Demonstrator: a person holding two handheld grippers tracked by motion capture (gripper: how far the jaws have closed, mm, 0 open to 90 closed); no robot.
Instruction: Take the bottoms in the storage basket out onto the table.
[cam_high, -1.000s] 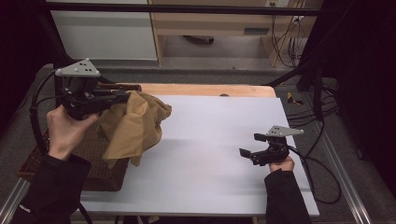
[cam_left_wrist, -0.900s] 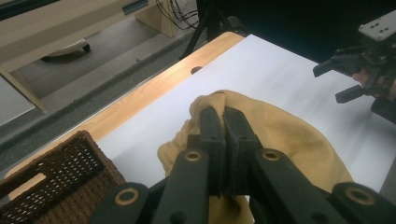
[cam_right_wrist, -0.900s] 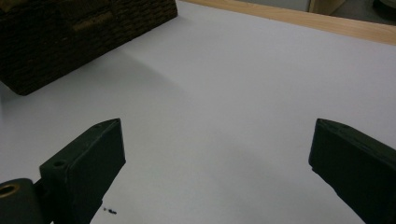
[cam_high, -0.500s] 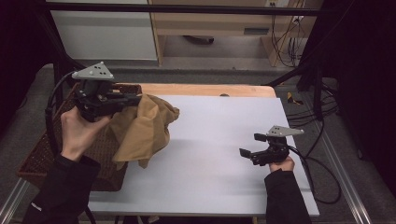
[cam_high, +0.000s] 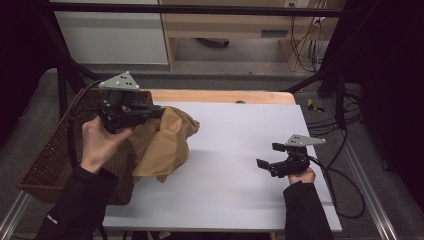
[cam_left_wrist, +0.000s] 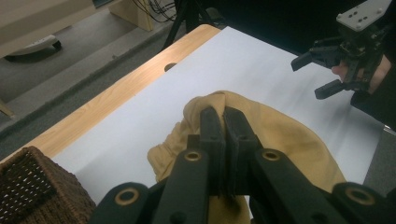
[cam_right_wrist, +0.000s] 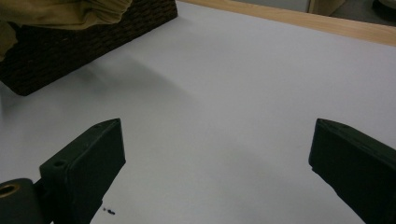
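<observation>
Beside the dark woven wicker basket (cam_high: 50, 160), my left gripper (cam_high: 150, 114) is clamped on a fold of the soft tan cloth (cam_high: 162, 145), which hangs limp over the white tabletop (cam_high: 240, 150); light, floppy, best pinched at a bunched edge. My right gripper (cam_high: 267, 156) rests spread, empty.

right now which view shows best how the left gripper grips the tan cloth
The left gripper view: its jaws sit pressed together on a fold of the tan cloth. The high view shows the left gripper lifting the cloth beside the basket, but the pinch is small there. The right gripper view catches just a cloth edge above the basket.
</observation>
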